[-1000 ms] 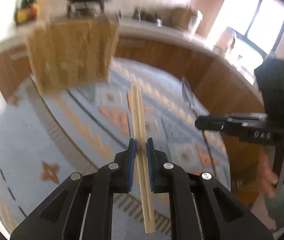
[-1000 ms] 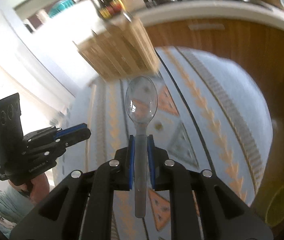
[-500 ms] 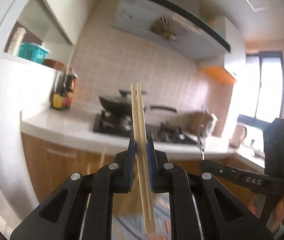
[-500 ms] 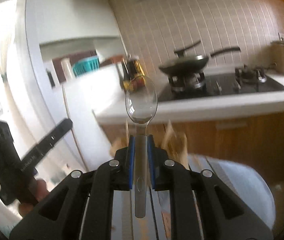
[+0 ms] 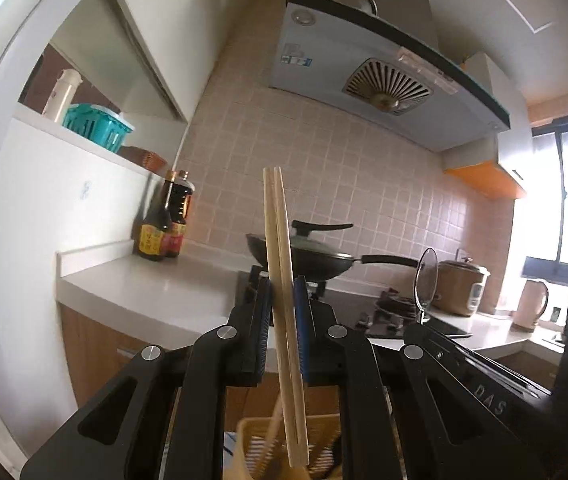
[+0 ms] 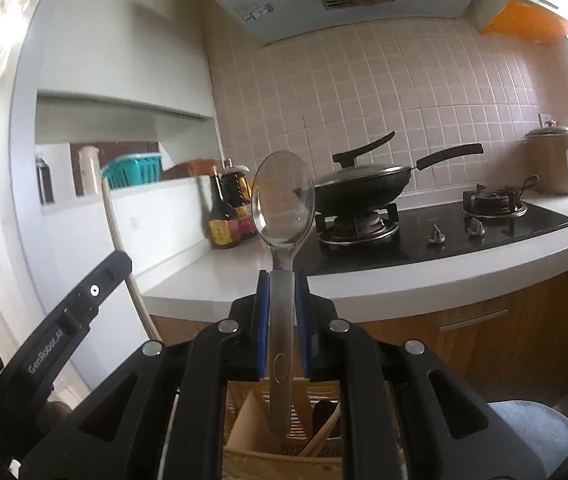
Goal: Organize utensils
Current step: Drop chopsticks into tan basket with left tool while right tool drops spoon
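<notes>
My left gripper [image 5: 282,296] is shut on a pair of wooden chopsticks [image 5: 277,248] that stand upright between its blue pads, tips up. My right gripper [image 6: 282,292] is shut on the handle of a metal spoon [image 6: 282,196], bowl upward. Below both grippers sits a slatted wooden utensil holder [image 5: 320,436] [image 6: 243,420]; the lower ends of the chopsticks and the spoon hang just over it. A few utensils stand inside it. The right gripper's body [image 5: 484,384] shows at the right of the left wrist view, the left one's [image 6: 63,328] at the left of the right wrist view.
A white kitchen counter [image 6: 364,280] holds a gas hob [image 6: 424,228] with a lidded black wok [image 6: 364,184], sauce bottles [image 5: 163,224] and a brown rice cooker [image 6: 556,160]. A range hood [image 5: 364,68] hangs above. A teal basket [image 5: 95,124] sits on a ledge.
Both grippers tilted up from the patterned rug toward the counter and wall and rose, still holding the chopsticks and the spoon. The wooden holder now lies beneath them.
</notes>
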The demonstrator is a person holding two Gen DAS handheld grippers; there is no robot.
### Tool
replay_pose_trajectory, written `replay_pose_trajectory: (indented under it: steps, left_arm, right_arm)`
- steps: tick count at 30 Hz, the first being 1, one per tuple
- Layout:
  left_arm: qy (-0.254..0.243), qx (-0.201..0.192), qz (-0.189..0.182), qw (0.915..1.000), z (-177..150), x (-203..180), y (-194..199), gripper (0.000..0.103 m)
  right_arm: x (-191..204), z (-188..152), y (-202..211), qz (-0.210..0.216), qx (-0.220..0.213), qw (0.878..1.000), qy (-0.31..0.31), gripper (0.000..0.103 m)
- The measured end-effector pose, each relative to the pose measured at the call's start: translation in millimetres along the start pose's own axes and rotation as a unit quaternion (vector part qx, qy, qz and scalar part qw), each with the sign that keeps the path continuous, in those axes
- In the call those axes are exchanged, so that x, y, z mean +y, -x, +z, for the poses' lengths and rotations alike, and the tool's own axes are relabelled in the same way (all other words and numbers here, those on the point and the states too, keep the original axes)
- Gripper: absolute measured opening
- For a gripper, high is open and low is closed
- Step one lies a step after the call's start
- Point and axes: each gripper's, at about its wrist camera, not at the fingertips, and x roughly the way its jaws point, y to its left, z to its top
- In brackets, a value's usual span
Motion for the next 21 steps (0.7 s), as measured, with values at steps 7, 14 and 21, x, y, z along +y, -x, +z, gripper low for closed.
replay_pose_trajectory:
  steps: [7,14,21]
  left_arm:
    - [-0.028,0.006,0.023,0.9993,-30,2,-19,0.010]
    - [-0.029,0.033,0.007,0.9990,-41,7,-20,0.011]
    - [0.004,0.056,-0.009,0.9984,-33,26,5,0.033]
  right_arm:
    - [-10,-22,-22,-0.013,0.019,1.000,-0.002,0.010]
    - [-13,-33,-20,-0.003,0.033,0.999,0.001,0.011]
    - [-23,-31,11,0.016,0.056,0.998,-0.015,0.019]
